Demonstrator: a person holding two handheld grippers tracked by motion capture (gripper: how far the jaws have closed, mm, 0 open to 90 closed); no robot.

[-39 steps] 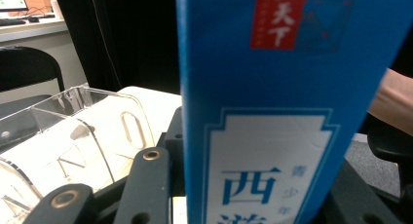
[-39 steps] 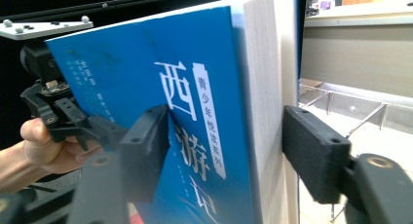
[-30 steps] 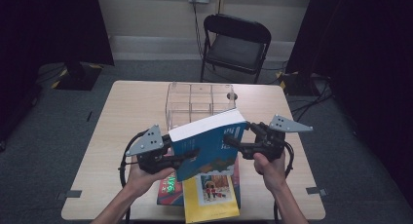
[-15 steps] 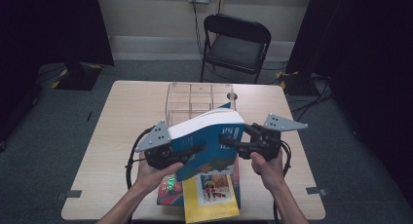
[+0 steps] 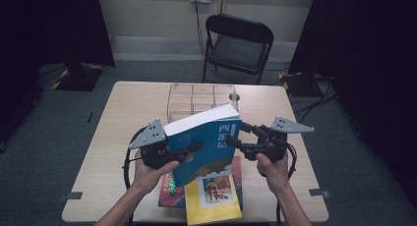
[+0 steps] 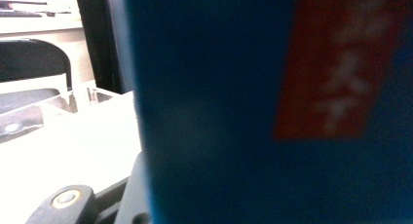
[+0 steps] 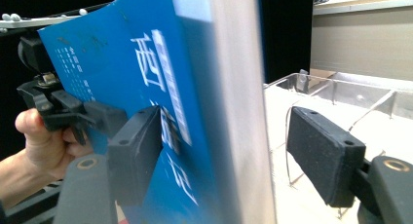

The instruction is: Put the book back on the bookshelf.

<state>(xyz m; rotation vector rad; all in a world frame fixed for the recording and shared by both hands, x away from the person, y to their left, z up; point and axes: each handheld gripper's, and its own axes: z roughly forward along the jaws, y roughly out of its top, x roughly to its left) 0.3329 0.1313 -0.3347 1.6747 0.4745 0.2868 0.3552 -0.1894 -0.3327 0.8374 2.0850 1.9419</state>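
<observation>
The left gripper (image 5: pixel 189 150) is clamped on the blue book (image 5: pixel 209 142), one black jaw lying across the front cover; in the left gripper view the cover presses right up against the camera, blurred, with a red patch on it. The right gripper (image 5: pixel 235 143) reaches in from the other side at the book's spine edge. In the right gripper view (image 7: pixel 221 151) one pad touches the blue cover while the other pad stands clear of the white page block with a gap between — so its jaws straddle the book without gripping it, and they have just been opening.

The blue book is held in the air above the surface (image 5: pixel 123 118), tilted, its page edges turned up and away from the person, the printed cover facing the person.

Below it two more books lie flat at the near edge of the surface — a yellow book (image 5: pixel 214 199) on top of a red book (image 5: pixel 169 189). Beyond the raised book stands a clear plastic organiser (image 5: pixel 196 96) with open compartments, near the far edge. Behind the surface a black folding chair (image 5: pixel 238 39) stands on grey carpet.
</observation>
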